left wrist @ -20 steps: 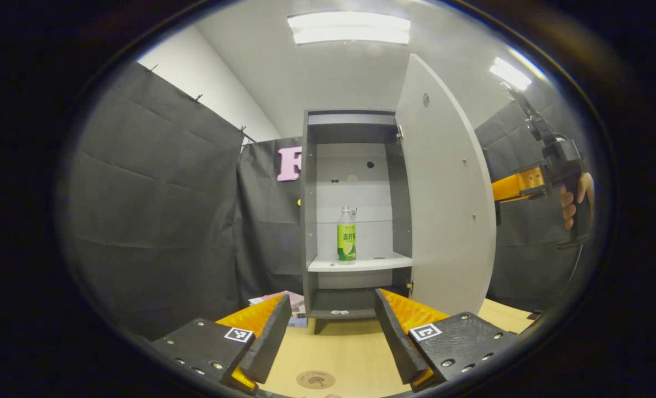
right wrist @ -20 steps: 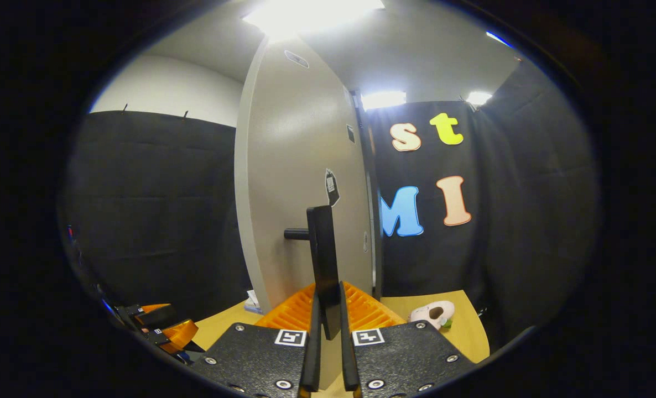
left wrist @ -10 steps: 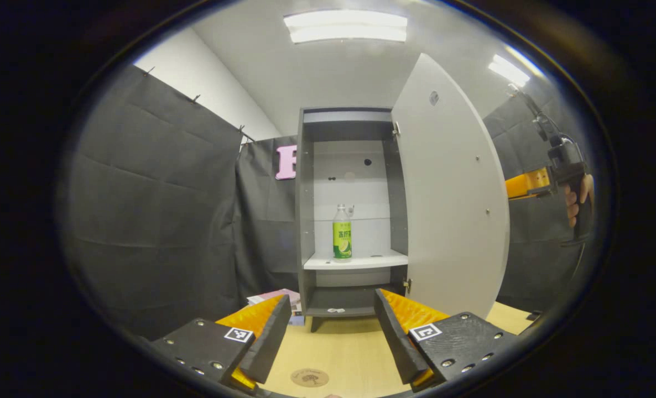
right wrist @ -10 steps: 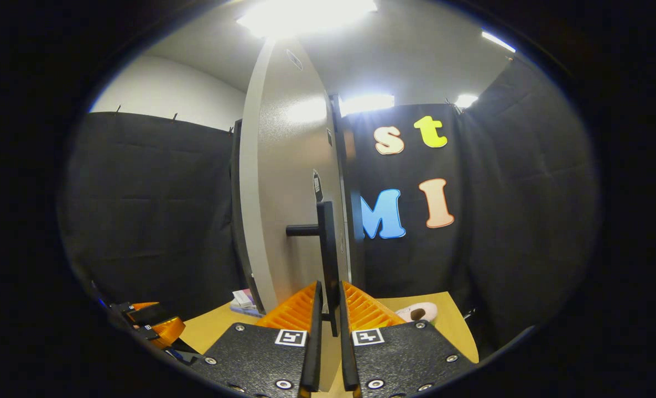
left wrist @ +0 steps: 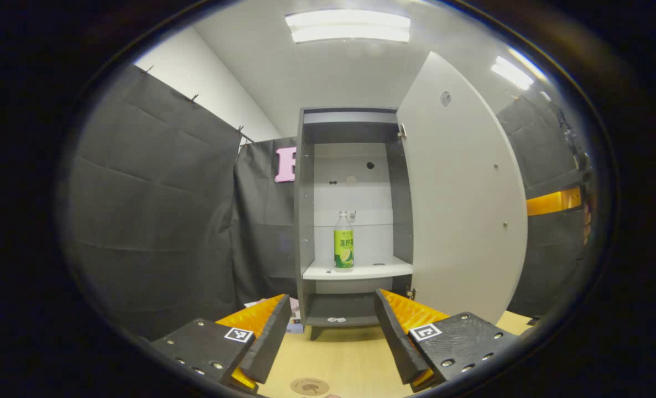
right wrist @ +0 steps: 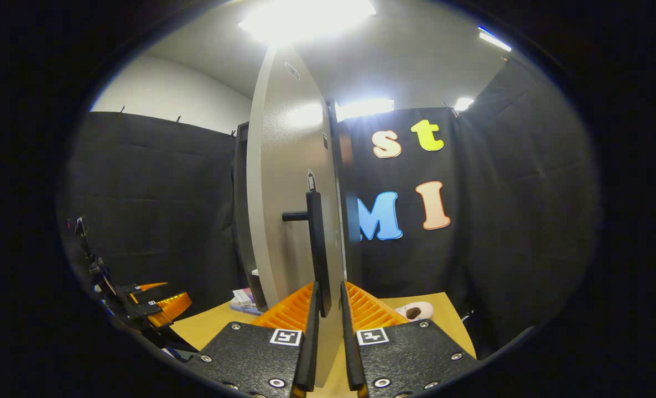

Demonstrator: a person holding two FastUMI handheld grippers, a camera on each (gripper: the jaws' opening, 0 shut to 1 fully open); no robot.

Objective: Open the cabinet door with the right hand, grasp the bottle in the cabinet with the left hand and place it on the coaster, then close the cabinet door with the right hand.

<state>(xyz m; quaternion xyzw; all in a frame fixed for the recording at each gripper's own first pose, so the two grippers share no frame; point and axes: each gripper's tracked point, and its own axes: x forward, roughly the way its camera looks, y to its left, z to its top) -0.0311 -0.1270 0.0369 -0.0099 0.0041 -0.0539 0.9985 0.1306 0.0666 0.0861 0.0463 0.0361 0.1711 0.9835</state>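
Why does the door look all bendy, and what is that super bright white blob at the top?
In the left gripper view the fisheye lens bows the open cabinet door near the picture's edge, while the bottle near the middle looks straight and sharp. In the right gripper view the blob is a ceiling light washed out to pure white, and it leaves a shiny patch of glare high on the door.

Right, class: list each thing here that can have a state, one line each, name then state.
Cabinet door: swung wide open.
Bottle: upright on the cabinet shelf, not grasped.
Coaster: on the table, bare.
Left gripper: open, empty.
Right gripper: at the door handle, nearly closed around it; contact unclear.
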